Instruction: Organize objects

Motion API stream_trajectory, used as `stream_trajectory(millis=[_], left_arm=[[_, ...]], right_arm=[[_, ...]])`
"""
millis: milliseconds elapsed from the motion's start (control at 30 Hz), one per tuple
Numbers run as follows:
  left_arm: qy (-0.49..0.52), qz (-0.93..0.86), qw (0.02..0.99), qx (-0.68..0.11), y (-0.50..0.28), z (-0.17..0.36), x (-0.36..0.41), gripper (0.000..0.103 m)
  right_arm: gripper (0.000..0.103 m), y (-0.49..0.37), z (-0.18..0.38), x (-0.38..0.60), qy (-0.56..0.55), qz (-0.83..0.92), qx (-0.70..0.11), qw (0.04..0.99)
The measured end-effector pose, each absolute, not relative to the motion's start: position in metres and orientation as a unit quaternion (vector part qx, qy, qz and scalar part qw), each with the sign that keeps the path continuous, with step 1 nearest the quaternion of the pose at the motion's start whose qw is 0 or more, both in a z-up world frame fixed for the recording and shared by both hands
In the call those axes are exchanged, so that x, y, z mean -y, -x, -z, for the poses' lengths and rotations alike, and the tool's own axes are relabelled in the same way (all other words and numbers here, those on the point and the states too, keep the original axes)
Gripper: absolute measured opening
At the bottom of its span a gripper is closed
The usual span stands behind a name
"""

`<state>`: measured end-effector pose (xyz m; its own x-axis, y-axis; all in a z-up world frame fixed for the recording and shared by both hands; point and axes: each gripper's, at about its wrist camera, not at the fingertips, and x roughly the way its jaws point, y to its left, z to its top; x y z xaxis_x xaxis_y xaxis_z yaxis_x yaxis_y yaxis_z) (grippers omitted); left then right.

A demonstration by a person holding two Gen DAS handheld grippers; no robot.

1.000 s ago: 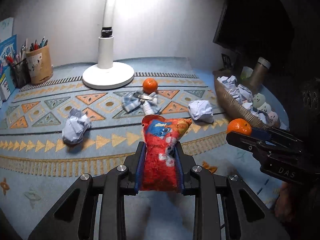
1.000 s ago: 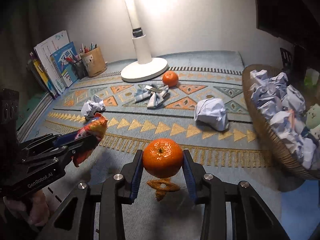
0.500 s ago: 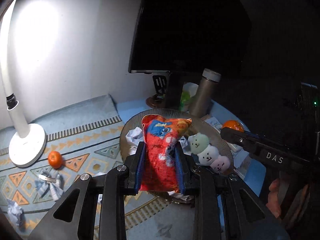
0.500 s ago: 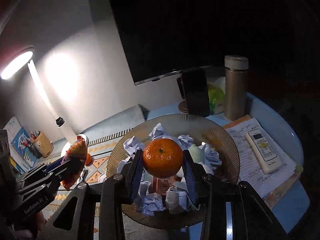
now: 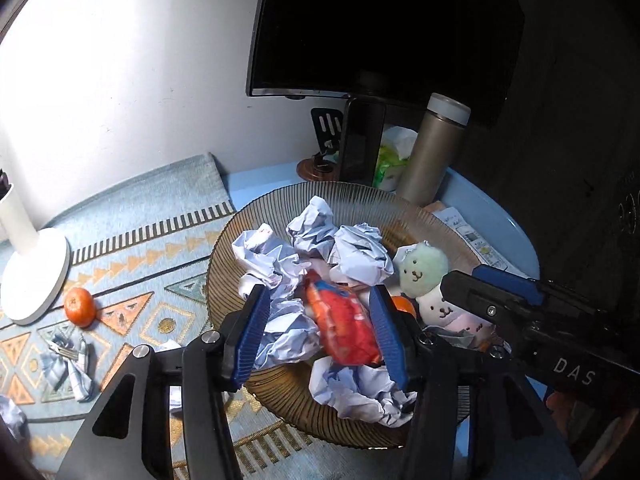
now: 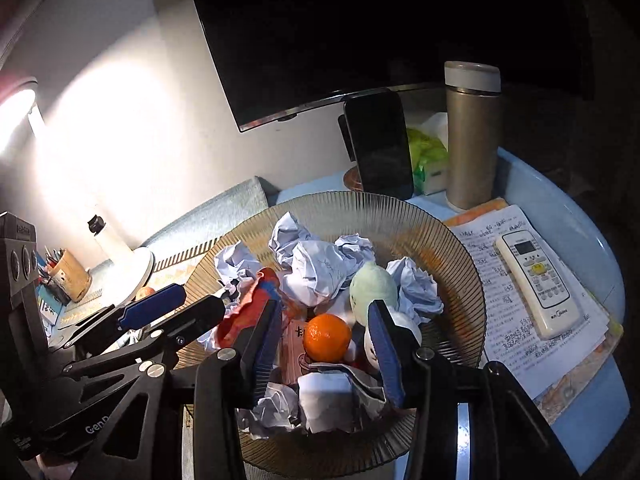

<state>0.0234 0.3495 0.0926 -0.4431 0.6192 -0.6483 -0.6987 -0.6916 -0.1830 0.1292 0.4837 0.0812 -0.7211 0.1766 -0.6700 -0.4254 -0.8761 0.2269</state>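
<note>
A ribbed brown bowl (image 5: 360, 200) (image 6: 452, 248) holds crumpled paper balls (image 5: 360, 256) (image 6: 316, 268) and a plush bear toy (image 5: 424, 268) (image 6: 374, 290). My left gripper (image 5: 320, 328) is open above the bowl; the red snack bag (image 5: 344, 324) (image 6: 248, 312) lies loose between its fingers on the paper. My right gripper (image 6: 326, 344) is open too; the orange (image 6: 326, 338) (image 5: 402, 305) sits free in the bowl between its fingers.
On the patterned mat (image 5: 160, 240) lie a second orange (image 5: 80, 306), a folded cloth with a clip (image 5: 68, 360) and the white lamp base (image 5: 32, 272). A steel bottle (image 6: 472, 136), a phone on a stand (image 6: 378, 144), a remote control (image 6: 536, 280) on papers and a monitor stand behind and right of the bowl.
Both grippers have opened over the bowl. The snack bag and the orange have dropped out of the jaws onto the bowl's contents.
</note>
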Motion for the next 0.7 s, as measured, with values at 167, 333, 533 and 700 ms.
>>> stream_trajectory(millis=[167, 333, 533, 700], left_arm=[[0.355, -0.85, 0.386, -0.047, -0.029, -0.096, -0.334, 0.049], [0.346, -0.861, 0.37, -0.037, -0.036, -0.104, -0.304, 0.049], [0.334, -0.889, 0.314, 0.016, -0.042, -0.123, -0.219, 0.049], [0.311, -0.918, 0.243, 0.027, -0.055, -0.126, -0.135, 0.095]], right_arm=[[0.043, -0.132, -0.087, -0.474, 0.33, -0.913, -0.176, 0.162], [0.043, -0.129, -0.098, -0.45, 0.325, -0.921, -0.163, 0.137], [0.043, -0.122, -0.115, -0.395, 0.316, -0.936, -0.134, 0.08], [0.043, -0.109, -0.113, -0.342, 0.319, -0.941, -0.109, 0.027]])
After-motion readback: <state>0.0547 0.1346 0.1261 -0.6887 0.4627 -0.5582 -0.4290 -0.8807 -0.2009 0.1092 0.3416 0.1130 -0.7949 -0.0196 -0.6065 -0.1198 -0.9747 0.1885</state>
